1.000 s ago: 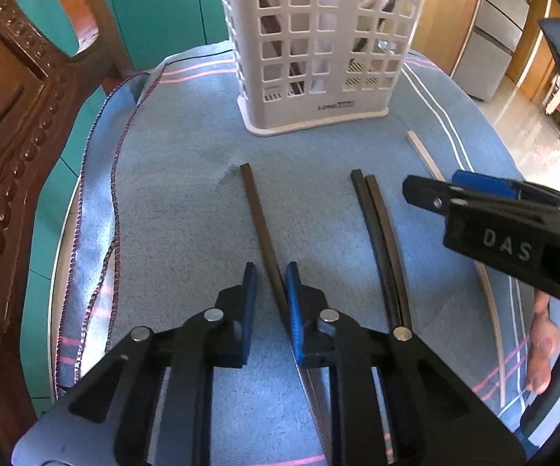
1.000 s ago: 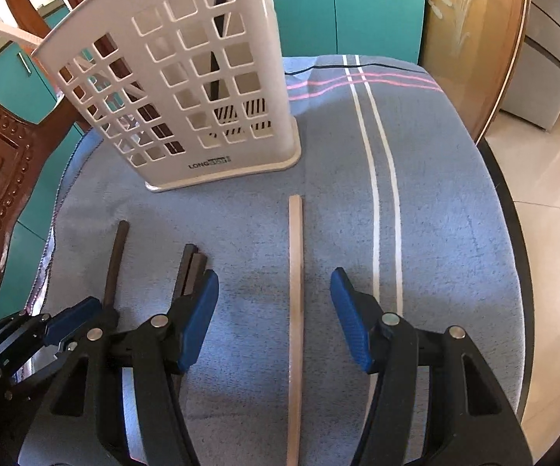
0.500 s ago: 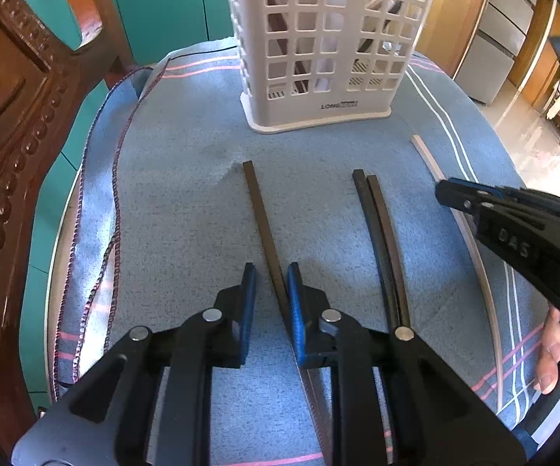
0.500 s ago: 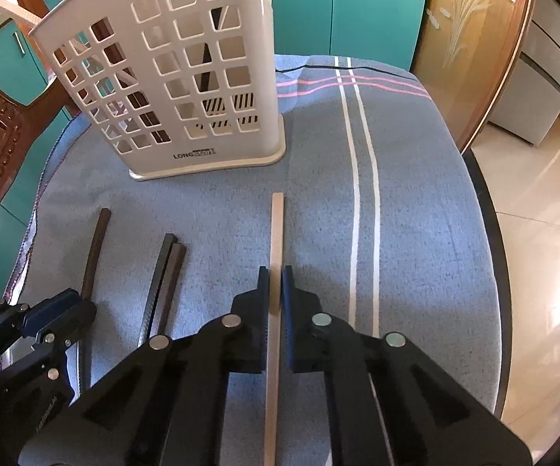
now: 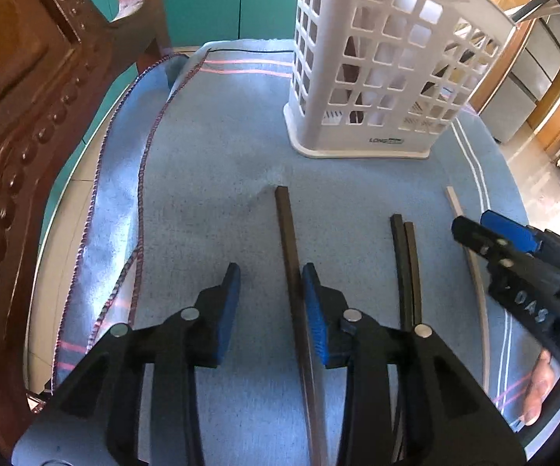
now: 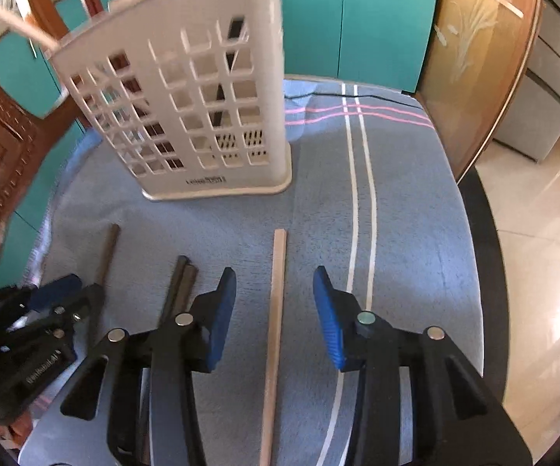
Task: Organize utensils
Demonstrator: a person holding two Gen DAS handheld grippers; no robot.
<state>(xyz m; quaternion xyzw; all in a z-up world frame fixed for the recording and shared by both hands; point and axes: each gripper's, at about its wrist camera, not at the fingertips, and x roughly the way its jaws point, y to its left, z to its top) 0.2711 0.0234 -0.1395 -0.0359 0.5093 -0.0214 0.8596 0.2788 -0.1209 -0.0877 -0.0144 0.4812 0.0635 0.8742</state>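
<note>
Right gripper [image 6: 275,310] reopened; pale chopstick [image 6: 276,310] points basketward.

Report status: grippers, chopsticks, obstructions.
Left gripper just opened, dark chopstick between jaws. Right gripper just opened around light chopstick. Dark pair on cloth. Basket ahead, nothing blocking.

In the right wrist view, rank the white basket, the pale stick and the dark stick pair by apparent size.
1. White basket, clearly largest.
2. Pale stick.
3. Dark stick pair, partly hidden by the right gripper, so unsure.
</note>
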